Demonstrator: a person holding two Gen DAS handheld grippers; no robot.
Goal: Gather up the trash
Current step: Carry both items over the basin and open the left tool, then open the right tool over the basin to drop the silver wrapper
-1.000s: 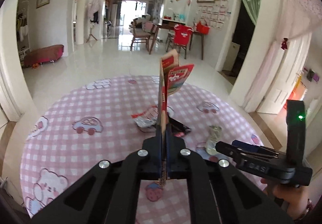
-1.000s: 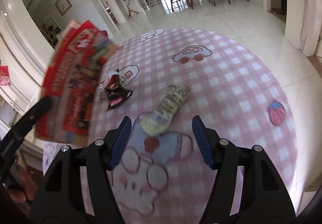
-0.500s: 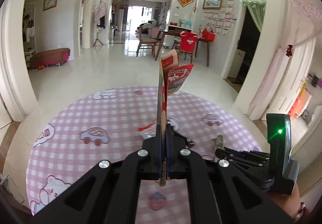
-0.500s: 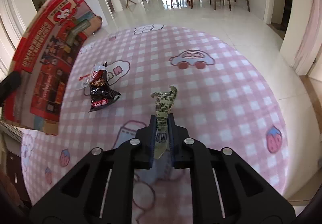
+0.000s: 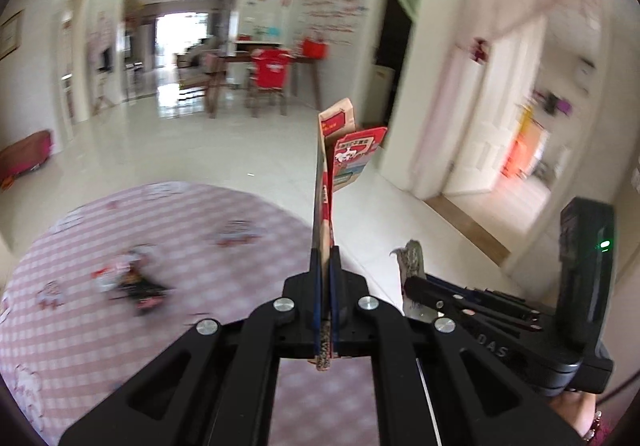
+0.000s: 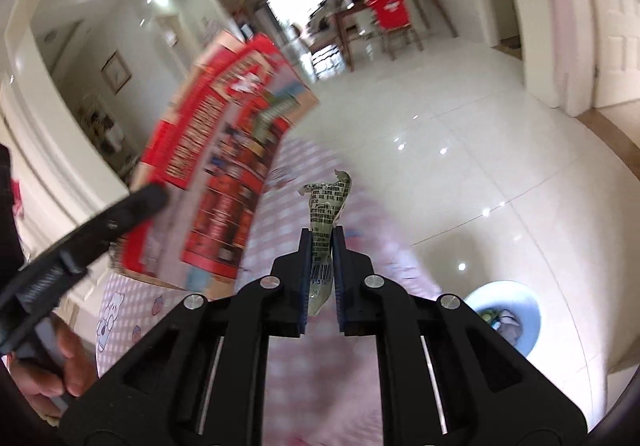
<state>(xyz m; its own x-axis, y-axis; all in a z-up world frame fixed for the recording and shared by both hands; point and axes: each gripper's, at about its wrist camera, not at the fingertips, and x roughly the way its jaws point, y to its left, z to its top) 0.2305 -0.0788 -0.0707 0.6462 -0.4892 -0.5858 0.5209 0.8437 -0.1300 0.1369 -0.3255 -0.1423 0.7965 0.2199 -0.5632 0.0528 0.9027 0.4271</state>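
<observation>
My left gripper (image 5: 325, 250) is shut on a flattened red carton (image 5: 352, 153) that stands upright, edge-on, above the round table's right rim. In the right wrist view the same carton (image 6: 224, 149) shows its printed red face at the left, with the left gripper (image 6: 154, 195) below it. My right gripper (image 6: 322, 234) is shut on a crumpled grey-green printed wrapper (image 6: 326, 201) held clear of the table. From the left wrist view that wrapper (image 5: 412, 258) sticks up out of the right gripper (image 5: 412, 284). A dark and red snack wrapper (image 5: 136, 282) still lies on the cloth.
The pink checked tablecloth (image 5: 80, 326) covers the round table at lower left. A light blue bin (image 6: 528, 310) with scraps inside stands on the white tiled floor at lower right. A hand (image 6: 60, 366) holds the left tool. Dining chairs (image 5: 268, 77) and a table stand far back.
The right gripper shut on the wrapper and lifted it off the table. Both grippers then swung right, past the table's edge toward the floor, and the blue bin came into view.
</observation>
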